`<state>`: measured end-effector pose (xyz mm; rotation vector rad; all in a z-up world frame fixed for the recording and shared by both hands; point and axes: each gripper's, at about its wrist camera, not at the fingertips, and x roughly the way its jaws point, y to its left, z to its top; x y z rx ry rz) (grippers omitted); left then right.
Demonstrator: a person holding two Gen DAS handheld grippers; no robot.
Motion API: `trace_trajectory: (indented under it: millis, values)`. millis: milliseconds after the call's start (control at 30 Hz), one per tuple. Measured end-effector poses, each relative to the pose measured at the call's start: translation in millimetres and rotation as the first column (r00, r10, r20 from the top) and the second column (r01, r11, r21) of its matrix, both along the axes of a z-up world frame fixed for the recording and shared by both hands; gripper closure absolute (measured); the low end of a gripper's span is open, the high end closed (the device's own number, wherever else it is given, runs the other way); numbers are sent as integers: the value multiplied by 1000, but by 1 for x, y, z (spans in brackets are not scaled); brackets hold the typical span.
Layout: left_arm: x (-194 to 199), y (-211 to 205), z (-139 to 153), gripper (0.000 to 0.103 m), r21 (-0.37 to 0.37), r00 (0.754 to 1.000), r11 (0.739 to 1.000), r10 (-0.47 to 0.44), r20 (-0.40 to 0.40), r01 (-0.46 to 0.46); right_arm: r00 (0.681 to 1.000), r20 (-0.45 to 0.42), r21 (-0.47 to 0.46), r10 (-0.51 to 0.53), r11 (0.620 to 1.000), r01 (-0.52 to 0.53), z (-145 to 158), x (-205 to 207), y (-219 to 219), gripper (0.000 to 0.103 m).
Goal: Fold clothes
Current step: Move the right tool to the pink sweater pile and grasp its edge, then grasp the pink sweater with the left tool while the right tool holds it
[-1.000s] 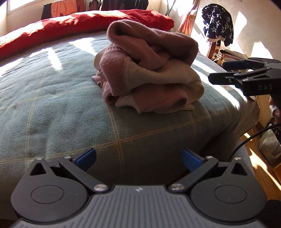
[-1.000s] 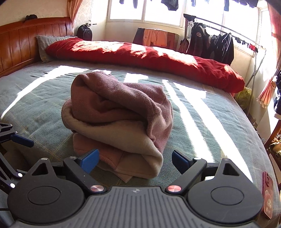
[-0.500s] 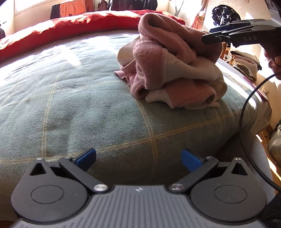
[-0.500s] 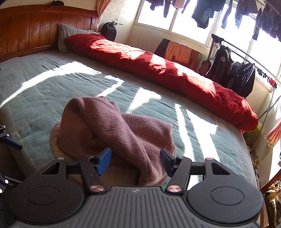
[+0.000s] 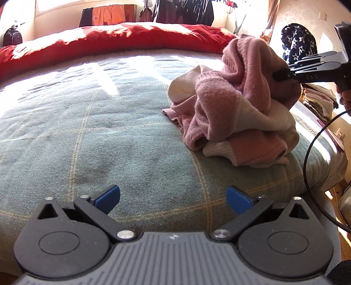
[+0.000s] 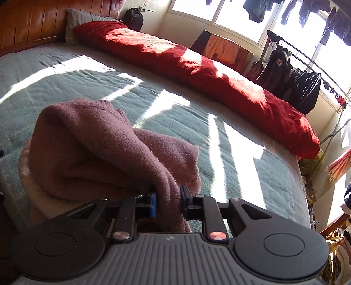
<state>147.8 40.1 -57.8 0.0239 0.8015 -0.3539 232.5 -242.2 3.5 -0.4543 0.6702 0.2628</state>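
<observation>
A sunlit bedroom holds a wide bed covered by a grey-green woven blanket with thin yellow check lines [image 5: 92, 140], and bright bars of window light fall across it. A long red rumpled quilt [image 6: 197, 65] lies rolled along the far edge of the bed, with a grey pillow [image 6: 85, 20] against the brown wooden headboard [image 6: 33, 19] at one end. Beyond the bed, dark jackets hang on a metal clothes rail [image 6: 291, 79], an orange garment [image 5: 107, 17] is draped below the window, and a navy cloth with white stars [image 5: 298, 43] hangs over something at the bedside. The crumpled pink and cream knitted sweater [image 5: 237, 114] sits in a heap on the blanket near the bed's right edge as the left wrist view shows it, part of it raised into a peak. The right gripper [image 6: 167, 202] comes in from that side, and its jaws are closing on a fold of the pink knit, the blue pads [image 6: 153, 203] pressing the cloth from both sides. In the left wrist view the same gripper's black fingertips are buried in the upper fold of the heap, a black cable [image 5: 311, 166] looping down from it. The left gripper [image 5: 173, 198] hovers above bare blanket, well apart from the sweater, its blue-tipped jaws spread wide with nothing between them.
</observation>
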Motion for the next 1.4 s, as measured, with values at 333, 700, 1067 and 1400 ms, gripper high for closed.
trace_trajectory:
  millis: [333, 700, 1067, 1400]
  values:
    - [4, -20, 16, 1, -3, 995, 997, -74, 65, 75, 958, -95, -28, -270, 963, 268, -39, 21, -79, 75]
    - [0, -37, 43, 4, -14, 968, 982, -183, 172, 188, 979, -42, 118, -200, 972, 204, -12, -56, -64, 61]
    - [38, -54, 41, 50, -68, 948, 956, -271, 166, 285, 988, -54, 179, -146, 972, 153, -11, -99, -46, 58]
    - [49, -56, 32, 63, -115, 957, 958, -244, 160, 264, 990, -81, 196, -118, 972, 132, -19, -104, -33, 55]
